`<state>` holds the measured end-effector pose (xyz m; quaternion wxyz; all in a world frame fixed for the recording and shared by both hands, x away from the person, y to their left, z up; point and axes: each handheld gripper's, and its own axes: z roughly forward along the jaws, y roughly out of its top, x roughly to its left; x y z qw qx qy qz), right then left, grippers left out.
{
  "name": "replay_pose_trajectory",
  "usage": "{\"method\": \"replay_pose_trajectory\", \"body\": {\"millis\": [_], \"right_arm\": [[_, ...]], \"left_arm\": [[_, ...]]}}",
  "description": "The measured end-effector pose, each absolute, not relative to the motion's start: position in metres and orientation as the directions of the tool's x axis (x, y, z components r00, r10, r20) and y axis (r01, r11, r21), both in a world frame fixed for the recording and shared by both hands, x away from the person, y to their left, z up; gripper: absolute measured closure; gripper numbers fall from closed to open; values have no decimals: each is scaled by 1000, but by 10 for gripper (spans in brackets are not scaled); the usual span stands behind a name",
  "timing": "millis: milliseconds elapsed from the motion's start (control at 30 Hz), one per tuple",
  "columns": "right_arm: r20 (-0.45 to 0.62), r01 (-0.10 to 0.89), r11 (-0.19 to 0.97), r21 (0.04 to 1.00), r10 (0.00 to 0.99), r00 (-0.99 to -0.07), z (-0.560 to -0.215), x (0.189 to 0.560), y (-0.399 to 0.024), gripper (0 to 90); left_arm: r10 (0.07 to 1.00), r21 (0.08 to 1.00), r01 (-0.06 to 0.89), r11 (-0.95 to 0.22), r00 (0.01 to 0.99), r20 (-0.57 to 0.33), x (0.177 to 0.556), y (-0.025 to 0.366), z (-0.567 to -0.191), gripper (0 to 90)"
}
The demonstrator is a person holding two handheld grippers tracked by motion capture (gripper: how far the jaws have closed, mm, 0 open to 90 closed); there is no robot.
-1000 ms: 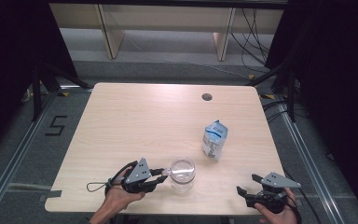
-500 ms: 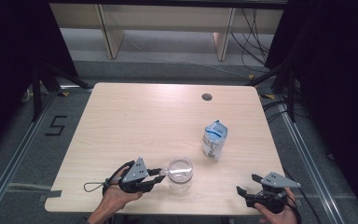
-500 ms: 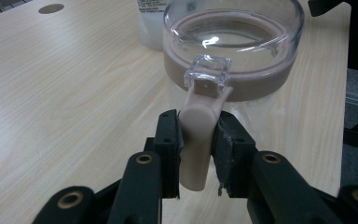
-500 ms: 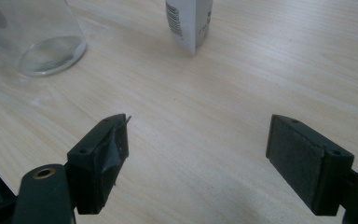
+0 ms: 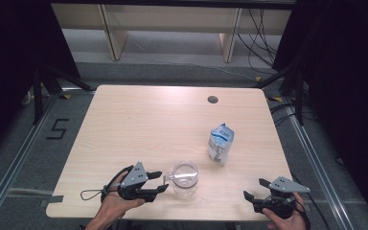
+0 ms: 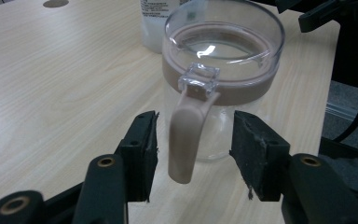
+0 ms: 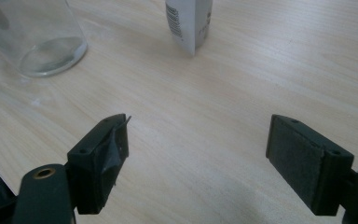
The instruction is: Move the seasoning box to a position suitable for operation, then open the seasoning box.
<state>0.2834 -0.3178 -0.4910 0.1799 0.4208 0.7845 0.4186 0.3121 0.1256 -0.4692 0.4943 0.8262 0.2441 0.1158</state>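
The jug (image 5: 185,178) stands near the table's (image 5: 148,120) front edge. The left gripper (image 6: 193,140) has just been opening, its jaws apart on either side of the handle (image 6: 186,135), not touching. The right gripper (image 5: 255,189) is wide open, well apart from the jug.

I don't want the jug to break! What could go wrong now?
The left tongs have just been opening, and the jug's handle hangs loose between their pads without being pressed. If the hand lifts now, the glass jug would likely stay behind or slip. It also stands near the table's front edge, so a bump could push it off. The carton stands close and might get knocked over.
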Motion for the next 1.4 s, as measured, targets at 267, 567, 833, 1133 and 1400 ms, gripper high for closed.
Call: {"method": "replay_pose_trajectory", "body": {"millis": [267, 567, 833, 1133, 1400], "right_arm": [[80, 515, 294, 805, 806, -586, -491, 283, -316, 217], [67, 512, 307, 802, 805, -589, -490, 284, -315, 219], [89, 530, 290, 797, 811, -578, -491, 283, -311, 220], [62, 501, 319, 804, 794, -605, -491, 285, -311, 222], [92, 523, 306, 796, 792, -604, -490, 283, -307, 250]], "left_arm": [[558, 885, 336, -321, 823, -109, 309, 128, -459, 431], [581, 882, 364, -298, 802, -135, 310, 132, -457, 423], [572, 893, 354, -279, 808, -141, 307, 131, -449, 568], [575, 913, 312, -263, 810, -111, 300, 122, -432, 830], [590, 905, 326, -274, 800, -110, 310, 116, -437, 869]]}}
